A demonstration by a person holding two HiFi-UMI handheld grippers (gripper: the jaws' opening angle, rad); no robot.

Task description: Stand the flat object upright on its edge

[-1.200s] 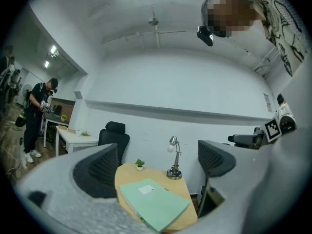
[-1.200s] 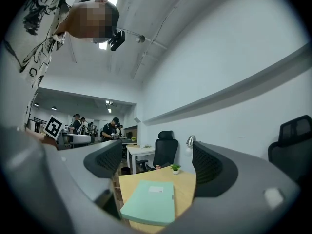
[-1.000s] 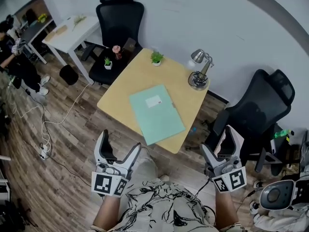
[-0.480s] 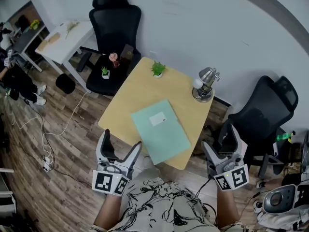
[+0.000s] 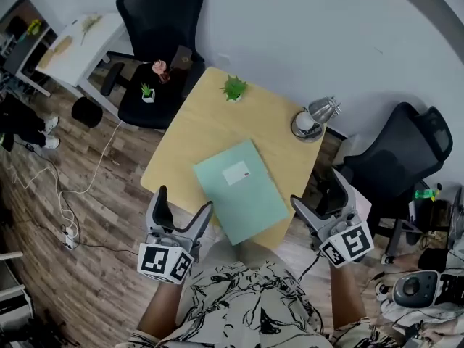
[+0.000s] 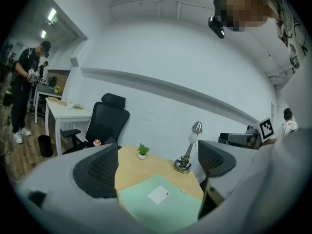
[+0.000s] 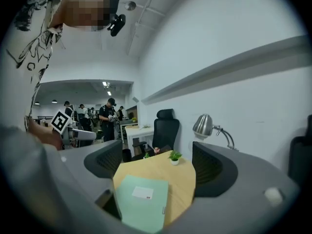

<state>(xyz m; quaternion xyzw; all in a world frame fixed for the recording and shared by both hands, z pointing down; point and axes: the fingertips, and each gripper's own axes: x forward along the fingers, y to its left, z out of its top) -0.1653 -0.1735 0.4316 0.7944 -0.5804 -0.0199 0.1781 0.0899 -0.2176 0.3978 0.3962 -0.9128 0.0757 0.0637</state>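
A flat pale green folder (image 5: 241,191) with a white label lies on the wooden table (image 5: 210,118), its near corner reaching the table's front edge. It also shows as the green folder (image 6: 158,204) in the left gripper view and the green folder (image 7: 141,203) in the right gripper view. My left gripper (image 5: 181,212) hovers open off the table's near-left side. At the near-right corner my right gripper (image 5: 319,193) is open too. Neither touches the folder, and nothing sits between either pair of jaws.
A small potted plant (image 5: 233,88) stands at the table's far edge and a silver desk lamp (image 5: 312,119) at its right corner. Black office chairs stand behind (image 5: 156,20) and to the right (image 5: 395,162). A white desk (image 5: 69,42) and people are at far left.
Both grippers have come closer to the table's near edge, and the right one now reaches its near-right corner. The folder has not moved on the table.
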